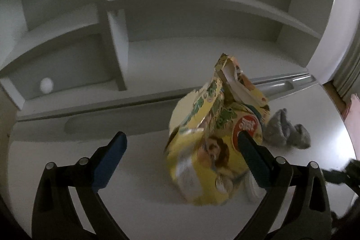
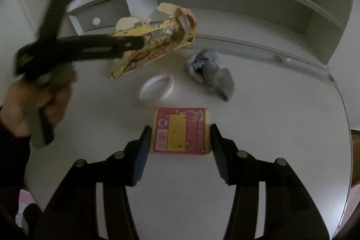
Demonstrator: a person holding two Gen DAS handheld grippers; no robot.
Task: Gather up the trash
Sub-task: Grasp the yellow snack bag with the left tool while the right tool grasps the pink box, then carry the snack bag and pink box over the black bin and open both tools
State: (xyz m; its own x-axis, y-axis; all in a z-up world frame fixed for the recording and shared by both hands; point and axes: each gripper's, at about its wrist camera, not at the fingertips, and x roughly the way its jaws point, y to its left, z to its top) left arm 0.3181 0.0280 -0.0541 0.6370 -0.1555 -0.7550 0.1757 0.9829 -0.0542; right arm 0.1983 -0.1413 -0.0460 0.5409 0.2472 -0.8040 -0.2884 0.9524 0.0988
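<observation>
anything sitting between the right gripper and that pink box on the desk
Nothing visible. The right gripper is open with one finger on either side of the pink box. The white tape ring and grey cloth lie beyond it, out of the path.

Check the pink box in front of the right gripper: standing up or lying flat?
Lying flat. The pink box rests on the white desk with its broad printed face and barcode up, between the open fingers of the right gripper.

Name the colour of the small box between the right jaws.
Pink box with a yellow panel, clearest in the right wrist view.
</observation>
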